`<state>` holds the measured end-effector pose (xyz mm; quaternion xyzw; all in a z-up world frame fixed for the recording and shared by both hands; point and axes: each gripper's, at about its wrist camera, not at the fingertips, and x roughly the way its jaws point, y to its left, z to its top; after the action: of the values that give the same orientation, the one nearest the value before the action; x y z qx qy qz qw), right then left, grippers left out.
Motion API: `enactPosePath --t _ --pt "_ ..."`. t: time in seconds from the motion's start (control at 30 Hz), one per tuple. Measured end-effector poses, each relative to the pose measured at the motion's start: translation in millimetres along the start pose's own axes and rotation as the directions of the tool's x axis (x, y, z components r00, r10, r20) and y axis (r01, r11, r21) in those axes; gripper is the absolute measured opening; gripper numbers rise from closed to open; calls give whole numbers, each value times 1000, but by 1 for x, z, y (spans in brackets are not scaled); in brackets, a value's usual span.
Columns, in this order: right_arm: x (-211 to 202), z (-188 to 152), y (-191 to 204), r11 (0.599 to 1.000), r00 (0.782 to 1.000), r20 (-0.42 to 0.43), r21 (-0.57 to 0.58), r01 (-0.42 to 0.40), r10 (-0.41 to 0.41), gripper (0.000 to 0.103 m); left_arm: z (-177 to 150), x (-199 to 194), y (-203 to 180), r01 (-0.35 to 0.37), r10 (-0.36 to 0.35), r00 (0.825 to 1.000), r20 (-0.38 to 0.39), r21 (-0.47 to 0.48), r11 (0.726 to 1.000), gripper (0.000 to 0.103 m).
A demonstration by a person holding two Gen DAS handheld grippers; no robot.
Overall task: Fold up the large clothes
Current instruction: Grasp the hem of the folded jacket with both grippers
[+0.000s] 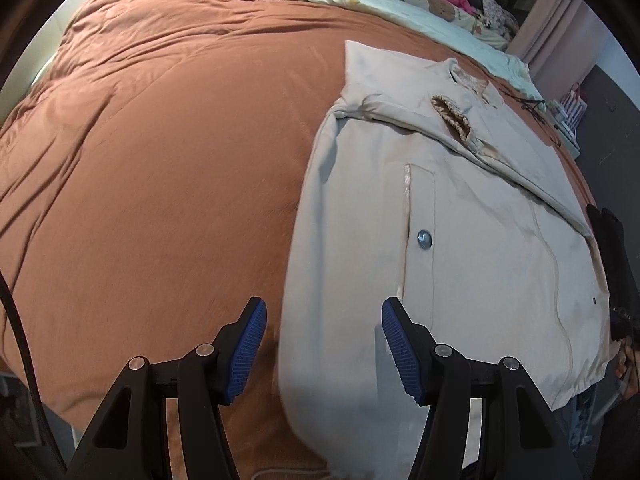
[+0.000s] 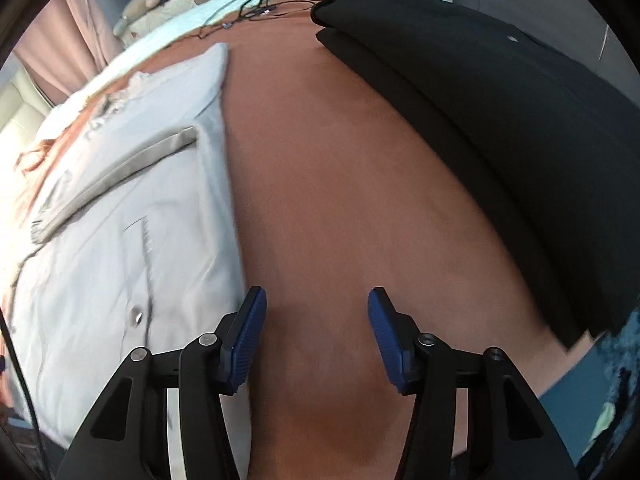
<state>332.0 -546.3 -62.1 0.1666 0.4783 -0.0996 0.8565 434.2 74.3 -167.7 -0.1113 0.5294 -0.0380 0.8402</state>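
We judge the beige jacket soft, thick and floppy, best pinched at its near hem corners, with the left gripper and right gripper both parted and empty.

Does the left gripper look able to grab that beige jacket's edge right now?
Probably yes. The left gripper hangs open over the jacket, whose near edge lies between its jaws on the bedspread, nothing blocking.

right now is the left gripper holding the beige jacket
No, the left gripper hangs open above the beige jacket, its pads touching nothing.
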Motion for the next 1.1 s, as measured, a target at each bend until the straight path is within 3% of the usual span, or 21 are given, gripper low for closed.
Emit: enactPosePath --t 0.17,0.3,0.43,0.7,0.83,1.1 --pt "-25 -27 -6 989 989 21 21 -148 148 51 -24 -11 3 24 -24 1000 19 -2 1000 62" --pt "-35 -47 -7 961 962 9 45 -271 271 51 -39 -16 6 47 -47 998 30 -6 999 62" --pt "-30 -65 -10 937 940 -13 87 -339 341 56 -53 -21 9 75 -74 996 43 -15 997 62" --pt "-10 -88 -12 832 843 -2 165 -530 537 56 -67 -23 25 148 -142 987 75 -80 986 62" --pt "1 -84 -12 795 809 6 183 -578 587 56 -65 -17 33 201 -190 978 88 -137 970 62" --pt "26 -70 -11 750 784 25 273 -602 620 56 -46 4 25 256 -244 966 91 -159 954 60"
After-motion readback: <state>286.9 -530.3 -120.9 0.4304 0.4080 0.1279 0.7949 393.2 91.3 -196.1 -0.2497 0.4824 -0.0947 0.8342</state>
